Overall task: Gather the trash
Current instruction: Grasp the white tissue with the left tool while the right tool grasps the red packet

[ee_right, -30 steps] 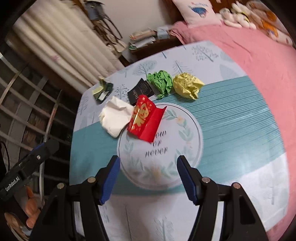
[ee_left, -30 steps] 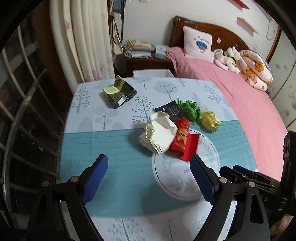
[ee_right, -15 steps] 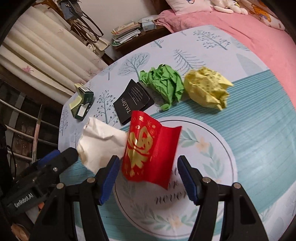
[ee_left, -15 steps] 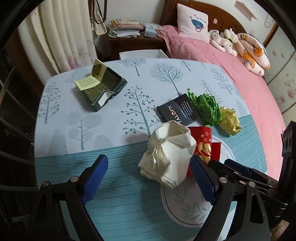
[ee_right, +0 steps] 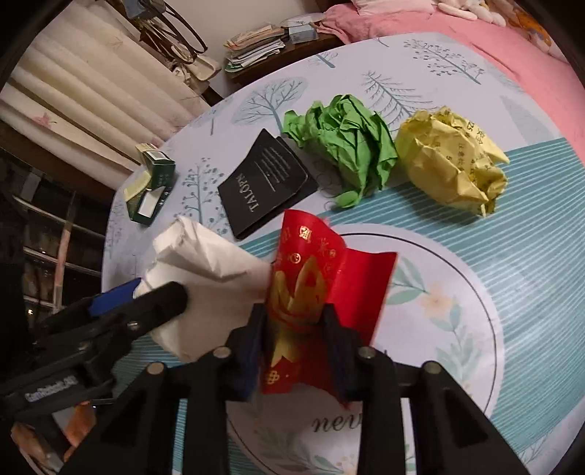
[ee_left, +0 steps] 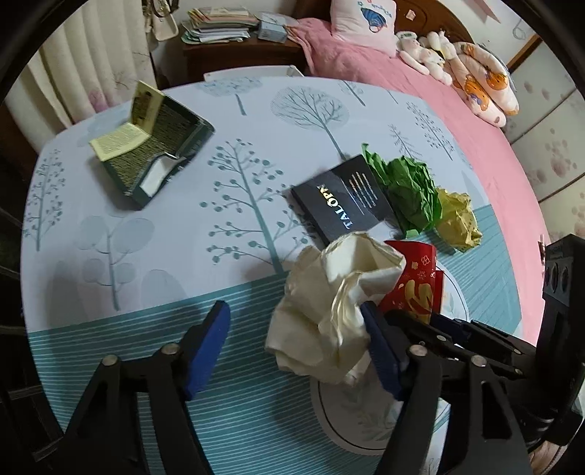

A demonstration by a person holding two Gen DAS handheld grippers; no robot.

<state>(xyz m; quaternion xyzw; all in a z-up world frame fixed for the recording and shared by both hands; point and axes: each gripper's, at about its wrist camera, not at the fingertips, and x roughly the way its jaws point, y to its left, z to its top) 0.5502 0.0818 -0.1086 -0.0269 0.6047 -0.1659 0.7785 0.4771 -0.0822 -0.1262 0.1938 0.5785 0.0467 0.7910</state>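
A crumpled white paper wad [ee_left: 329, 307] lies on the table, and it also shows in the right wrist view [ee_right: 208, 277]. My left gripper [ee_left: 296, 347] is open around it, the right finger touching the wad. A red envelope [ee_right: 310, 303] with gold print stands beside the wad; my right gripper [ee_right: 296, 329] is shut on it. It also shows in the left wrist view [ee_left: 416, 281]. Further back lie a black TALOPN booklet [ee_right: 267, 182], a crumpled green paper [ee_right: 347, 142] and a crumpled yellow paper [ee_right: 449, 160].
An open green box [ee_left: 153, 153] sits at the table's far left. The round tablecloth [ee_left: 146, 255] has tree prints and a teal striped band. A pink bed [ee_left: 438, 102] lies behind on the right, a nightstand with papers [ee_left: 226, 33] behind, curtains [ee_right: 91, 91] at left.
Both grippers moved forward to the trash. The right gripper closed on the red envelope. The left gripper came around the white wad and narrowed somewhat.
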